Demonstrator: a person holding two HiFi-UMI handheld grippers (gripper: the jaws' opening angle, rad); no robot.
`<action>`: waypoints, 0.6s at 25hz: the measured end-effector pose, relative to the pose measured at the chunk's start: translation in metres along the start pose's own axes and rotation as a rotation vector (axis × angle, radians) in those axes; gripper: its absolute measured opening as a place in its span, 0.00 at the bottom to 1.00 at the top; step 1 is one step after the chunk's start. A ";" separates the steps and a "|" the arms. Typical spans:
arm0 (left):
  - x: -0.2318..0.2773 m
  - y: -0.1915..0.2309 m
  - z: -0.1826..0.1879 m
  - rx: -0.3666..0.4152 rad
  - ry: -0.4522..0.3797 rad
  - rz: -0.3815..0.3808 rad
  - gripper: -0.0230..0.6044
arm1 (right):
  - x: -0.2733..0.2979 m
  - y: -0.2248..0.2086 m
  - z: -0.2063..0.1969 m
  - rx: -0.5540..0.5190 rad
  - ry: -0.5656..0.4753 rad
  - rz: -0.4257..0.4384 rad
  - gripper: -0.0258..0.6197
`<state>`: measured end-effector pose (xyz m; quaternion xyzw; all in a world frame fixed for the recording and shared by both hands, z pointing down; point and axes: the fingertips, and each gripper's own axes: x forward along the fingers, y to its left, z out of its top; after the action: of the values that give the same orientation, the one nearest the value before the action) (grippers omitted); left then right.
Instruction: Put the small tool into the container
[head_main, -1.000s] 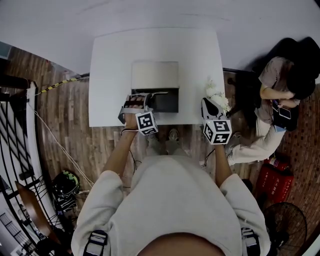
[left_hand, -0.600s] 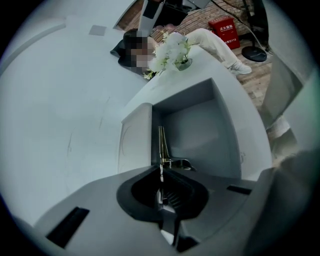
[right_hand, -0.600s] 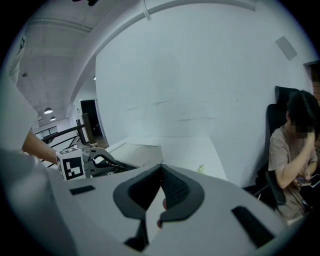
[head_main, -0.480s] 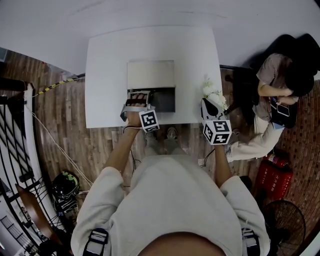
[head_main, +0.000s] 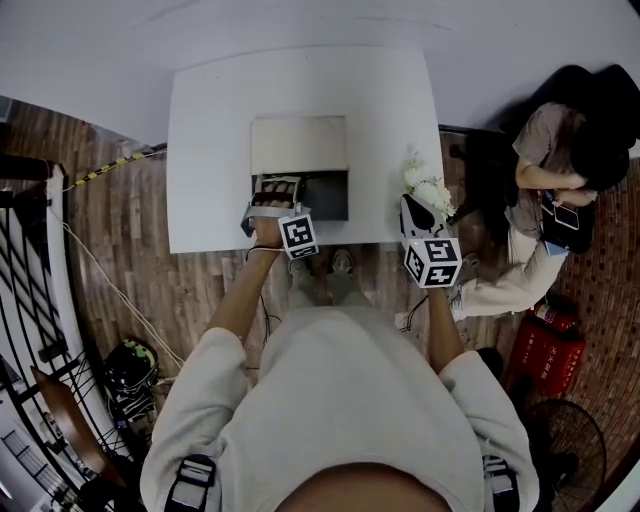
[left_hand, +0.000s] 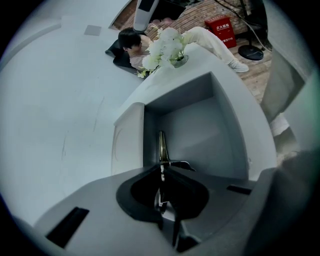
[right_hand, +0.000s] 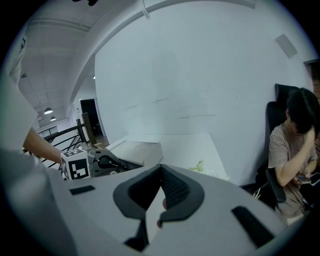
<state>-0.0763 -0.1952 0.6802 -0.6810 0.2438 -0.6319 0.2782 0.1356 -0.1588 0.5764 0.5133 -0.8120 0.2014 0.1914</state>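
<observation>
Head view: my left gripper (head_main: 272, 192) has dipped a touch over the last second. It now sits at the near left corner of the open container (head_main: 330, 198) on the white counter (head_main: 210, 150). That brings the drop close, I reckon, though the tool isn't in yet. My left forearm reaches forward, wrist tipped down at the box. My right gripper (head_main: 413, 212) hasn't budged. It's parked at the counter's near right edge, just beside the white flowers (head_main: 425, 185).

Left gripper view: the fingers (left_hand: 142, 192) are pinched right together on the small tool (left_hand: 161, 145). It's a thin metal piece sticking up out of the pinch, and its tip hangs over the container's grey inside. I can't tell that it touches anything there.

Right gripper view: these fingers (right_hand: 176, 190) meet tip to tip with nothing between them. They point out across the counter and slightly down, just idling.
</observation>
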 end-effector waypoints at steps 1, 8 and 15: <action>0.000 0.000 0.001 0.003 -0.004 0.001 0.05 | 0.000 0.001 0.000 0.000 0.000 0.002 0.04; 0.001 -0.008 0.000 0.025 -0.020 -0.008 0.05 | 0.004 0.004 -0.004 0.000 0.005 0.008 0.04; -0.012 -0.007 0.003 0.045 -0.046 -0.002 0.09 | 0.000 0.013 -0.002 -0.013 0.007 0.017 0.04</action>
<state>-0.0742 -0.1814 0.6766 -0.6892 0.2221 -0.6217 0.2985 0.1243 -0.1526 0.5769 0.5045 -0.8170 0.1993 0.1958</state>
